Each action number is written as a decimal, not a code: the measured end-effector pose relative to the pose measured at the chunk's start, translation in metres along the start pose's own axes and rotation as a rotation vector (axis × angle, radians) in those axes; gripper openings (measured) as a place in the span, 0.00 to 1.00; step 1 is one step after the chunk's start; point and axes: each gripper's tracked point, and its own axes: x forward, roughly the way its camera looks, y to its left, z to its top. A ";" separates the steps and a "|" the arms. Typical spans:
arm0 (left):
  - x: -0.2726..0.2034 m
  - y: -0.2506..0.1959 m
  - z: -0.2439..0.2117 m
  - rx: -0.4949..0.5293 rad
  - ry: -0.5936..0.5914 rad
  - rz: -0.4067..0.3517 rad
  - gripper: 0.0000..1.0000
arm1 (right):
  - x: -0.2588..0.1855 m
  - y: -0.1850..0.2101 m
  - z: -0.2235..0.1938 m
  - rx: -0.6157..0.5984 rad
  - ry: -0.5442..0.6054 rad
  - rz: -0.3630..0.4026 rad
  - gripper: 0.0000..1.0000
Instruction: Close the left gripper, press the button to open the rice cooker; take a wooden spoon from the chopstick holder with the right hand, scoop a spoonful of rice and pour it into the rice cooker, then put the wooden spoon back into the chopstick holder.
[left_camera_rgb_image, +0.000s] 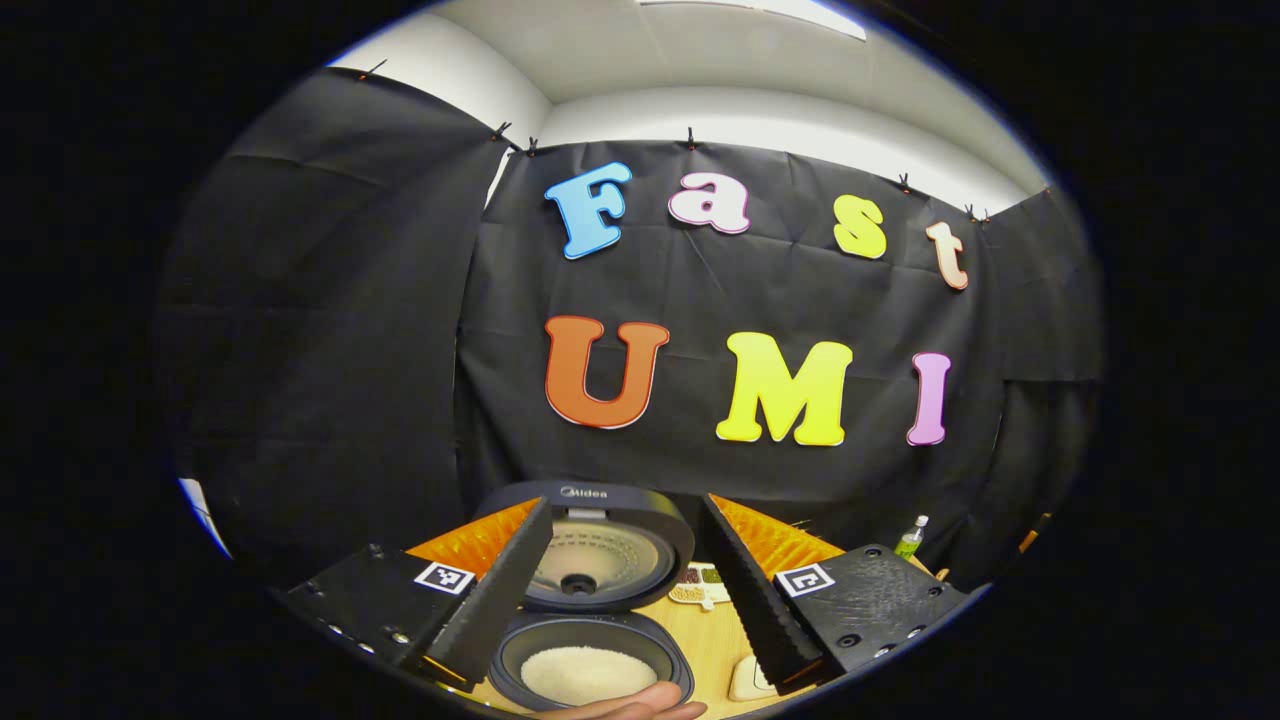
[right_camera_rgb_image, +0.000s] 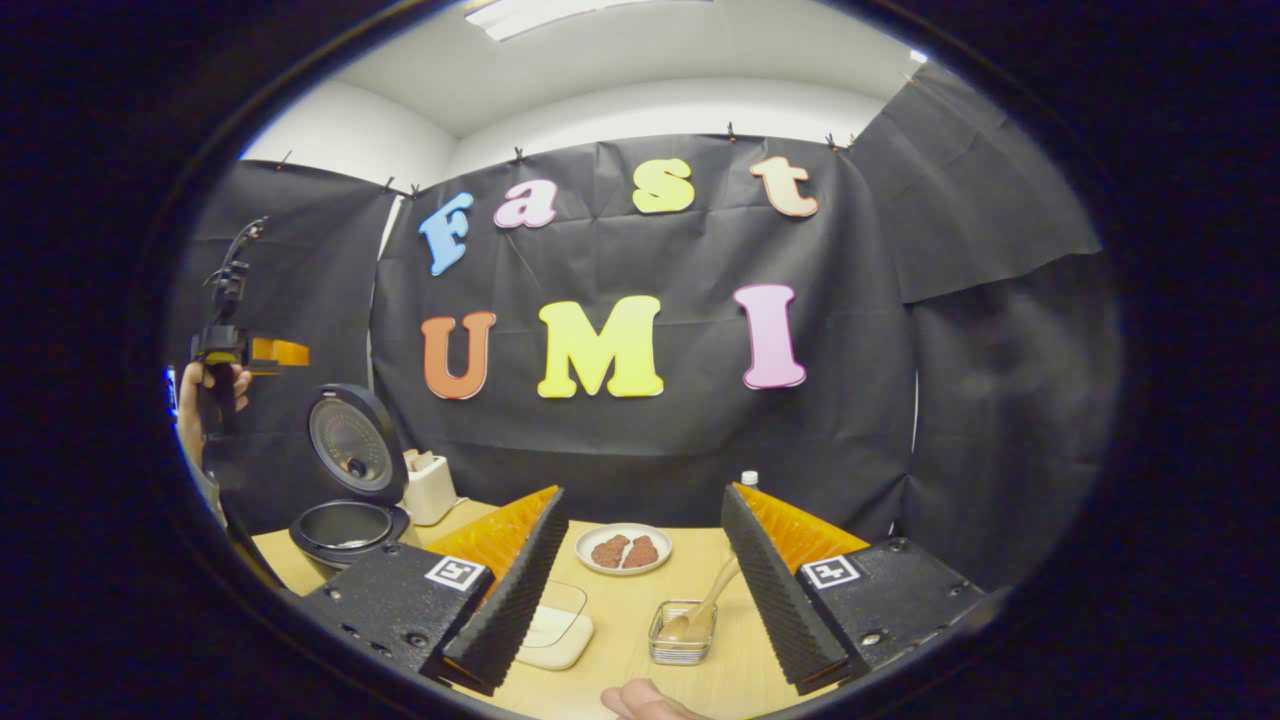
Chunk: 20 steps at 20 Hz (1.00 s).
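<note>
Standing open on the desk (right_camera_rgb_image: 620, 610), the rice cooker (left_camera_rgb_image: 590, 600) had its lid (left_camera_rgb_image: 600, 545) tipped back and a bed of white rice (left_camera_rgb_image: 585, 672) lying in its pot, so the task looked almost finished. In the right gripper view the cooker sat at far left beside a small pale appliance (right_camera_rgb_image: 428, 487), well apart from the other things. A white plate (right_camera_rgb_image: 623, 548) with two brown pieces lay mid-desk, with a shallow clear dish (right_camera_rgb_image: 555, 625) nearer the camera. Just right of it, the small metal holder (right_camera_rgb_image: 682, 632) carried the wooden spoon (right_camera_rgb_image: 705, 605), bowl down and handle leaning up to the right, evidently already returned. The left claw (left_camera_rgb_image: 625, 600) hung wide above the cooker; the right claw (right_camera_rgb_image: 640, 600) stood equally wide above the holder, gripping nothing. Finishing well would likely mean drawing the right claw straight back, keeping its fingers off the leaning handle so that the light holder did not tip.
</note>
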 end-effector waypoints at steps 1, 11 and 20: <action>0.011 0.004 0.005 -0.020 -0.010 0.014 0.94 | 0.000 0.003 0.000 -0.011 -0.010 0.012 0.99; 0.111 0.028 -0.019 -0.046 0.027 0.068 0.94 | -0.001 -0.005 -0.027 -0.020 0.032 0.037 0.99; 0.125 0.050 -0.050 0.099 0.129 0.121 0.96 | -0.030 -0.035 -0.037 -0.001 0.066 -0.047 1.00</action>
